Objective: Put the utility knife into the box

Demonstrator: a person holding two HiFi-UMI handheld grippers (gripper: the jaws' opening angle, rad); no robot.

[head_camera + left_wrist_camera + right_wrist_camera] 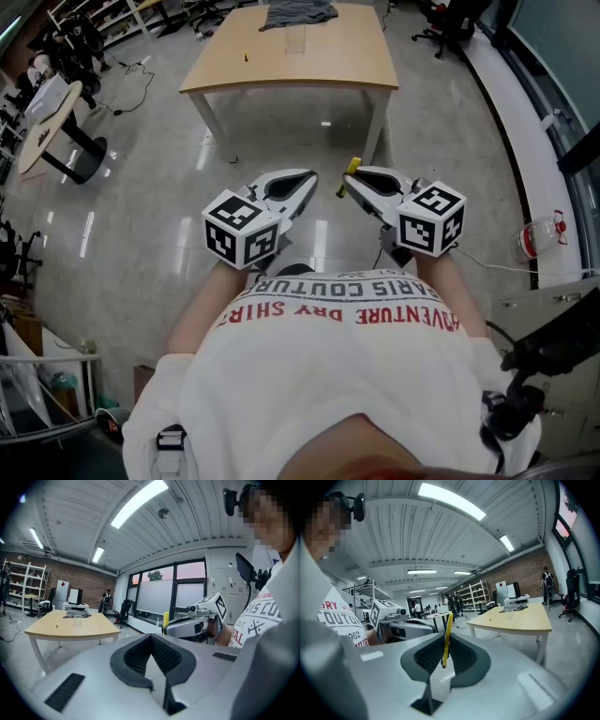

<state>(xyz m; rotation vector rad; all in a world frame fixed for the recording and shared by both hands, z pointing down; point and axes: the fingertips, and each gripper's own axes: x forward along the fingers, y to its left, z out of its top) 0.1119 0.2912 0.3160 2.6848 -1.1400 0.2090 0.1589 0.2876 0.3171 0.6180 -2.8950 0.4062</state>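
My right gripper point(354, 178) point(445, 644) is shut on a thin yellow utility knife point(352, 168) point(447, 637), which stands up from between its jaws. The left gripper point(304, 182) point(151, 639) is shut with nothing in it. A person holds both side by side at chest height, tips close together over the floor. A small clear box point(295, 39) point(77, 620) point(509, 614) stands on the wooden table point(328, 66) well ahead of the two grippers. From the left gripper view, the knife point(165, 620) shows at the right gripper's tip.
A grey cloth point(298, 13) lies at the table's far end, behind the box. Shiny floor separates me from the table. A round side table point(47, 127) stands at the left, office chairs point(448, 23) at the back, and a low ledge point(525, 141) along the right wall.
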